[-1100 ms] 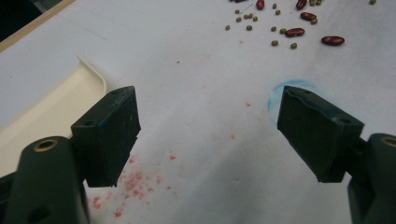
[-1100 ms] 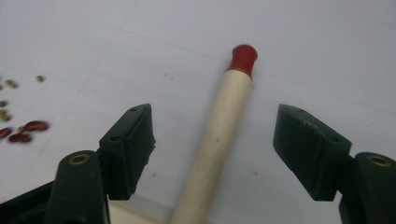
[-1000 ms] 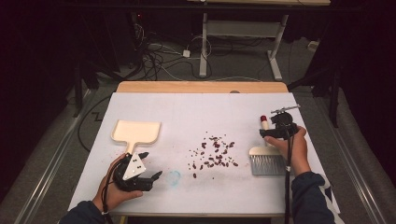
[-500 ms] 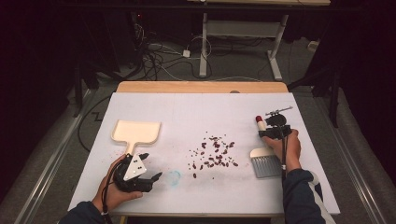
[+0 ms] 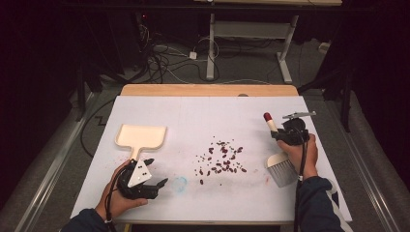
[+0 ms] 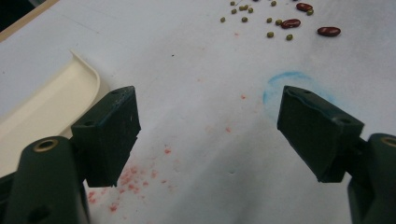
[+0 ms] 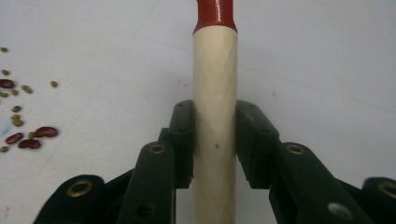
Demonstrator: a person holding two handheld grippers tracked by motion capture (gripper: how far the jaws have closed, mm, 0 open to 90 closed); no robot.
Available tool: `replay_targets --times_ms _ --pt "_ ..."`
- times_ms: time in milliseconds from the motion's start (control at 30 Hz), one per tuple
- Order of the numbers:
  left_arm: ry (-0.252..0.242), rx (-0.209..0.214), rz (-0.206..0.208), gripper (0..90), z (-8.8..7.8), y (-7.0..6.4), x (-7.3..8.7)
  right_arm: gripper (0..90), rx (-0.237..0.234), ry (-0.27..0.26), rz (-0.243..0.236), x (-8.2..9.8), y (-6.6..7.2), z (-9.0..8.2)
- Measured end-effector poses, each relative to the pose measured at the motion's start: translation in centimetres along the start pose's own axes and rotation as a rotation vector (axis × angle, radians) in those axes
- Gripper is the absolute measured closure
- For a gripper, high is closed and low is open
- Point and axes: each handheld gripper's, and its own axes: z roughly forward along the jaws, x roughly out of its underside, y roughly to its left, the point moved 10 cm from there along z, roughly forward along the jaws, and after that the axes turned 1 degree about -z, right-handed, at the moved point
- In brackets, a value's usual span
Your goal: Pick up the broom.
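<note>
Grasp step: R gripper (image 7: pixel 212 140) has just closed its jaws on brush handle (image 7: pixel 215 93), near table's (image 5: pixel 203 106) right edge. L gripper (image 6: pixel 210 130) jaws wide, empty, beside dustpan (image 5: pixel 141 137), front-left. Next, I'd judge: lift brush, sweep beans (image 5: pixel 221 157) at mid-table toward dustpan.

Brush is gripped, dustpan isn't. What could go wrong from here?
1. The right gripper clamps the brush handle on a smooth round shaft; it may twist when sweeping.
2. The left gripper is open beside the dustpan; unheld, the pan could slide.
3. Small beans are scattered; some may roll off.
</note>
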Motion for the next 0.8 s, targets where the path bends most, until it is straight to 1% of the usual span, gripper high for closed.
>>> replay_targets --times_ms 33,100,233,333,367,400,533,567,600,633,667,700,733,767,800 --pt "-0.004 0.0 0.0 20.4 0.0 -0.1 -0.1 70.2 -0.006 -0.017 -0.001 -0.1 0.1 -0.5" --pt "-0.004 0.0 0.001 20.4 0.0 -0.1 -0.1 70.2 -0.017 -0.068 -0.012 -0.5 0.3 -1.5" --pt "-0.006 -0.004 -0.002 20.4 -0.1 0.0 -0.1 70.2 -0.013 -0.147 -0.026 -0.8 0.5 -3.6" --pt "-0.009 -0.009 -0.015 20.4 -0.2 0.3 -0.1 70.2 -0.005 -0.203 -0.043 -1.0 0.7 -5.3" --pt "-0.013 -0.011 -0.017 20.4 -0.3 0.4 -0.1 70.2 -0.005 -0.203 -0.043 -1.0 0.7 -5.3" --pt "-0.02 -0.011 -0.023 20.5 -0.4 0.5 -0.3 70.2 -0.011 -0.244 -0.057 -1.1 0.9 -6.4" --pt "-0.047 -0.009 -0.048 22.0 -0.7 0.2 -1.1 70.3 -0.014 -0.305 -0.068 -1.3 1.4 -8.5" --pt "-0.054 -0.003 -0.051 22.0 -0.7 -0.1 -1.4 70.3 -0.011 -0.318 -0.071 -1.3 1.5 -8.9" --pt "-0.065 0.007 -0.049 22.0 -0.8 -0.5 -1.8 70.3 -0.011 -0.318 -0.071 -1.3 1.5 -8.9" --pt "-0.085 0.021 -0.038 22.0 -1.0 -1.3 -2.7 70.4 -0.014 -0.345 -0.08 -1.5 1.8 -9.6" --pt "-0.085 0.021 -0.038 22.0 -1.0 -1.3 -2.7 70.4 -0.016 -0.358 -0.081 -1.7 2.0 -9.9" --pt "-0.095 0.032 -0.032 22.0 -1.0 -1.7 -3.1 70.4 -0.02 -0.368 -0.079 -1.8 2.2 -10.1" --pt "-0.106 0.064 -0.03 22.0 -1.0 -2.6 -3.8 70.5 -0.025 -0.38 -0.081 -2.0 2.3 -10.3" --pt "-0.113 0.073 -0.028 22.0 -1.0 -3.0 -4.2 70.5 -0.027 -0.385 -0.083 -2.1 2.6 -10.4" --pt "-0.113 0.073 -0.028 22.0 -1.0 -3.0 -4.2 70.5 -0.022 -0.393 -0.085 -2.2 2.8 -10.6"
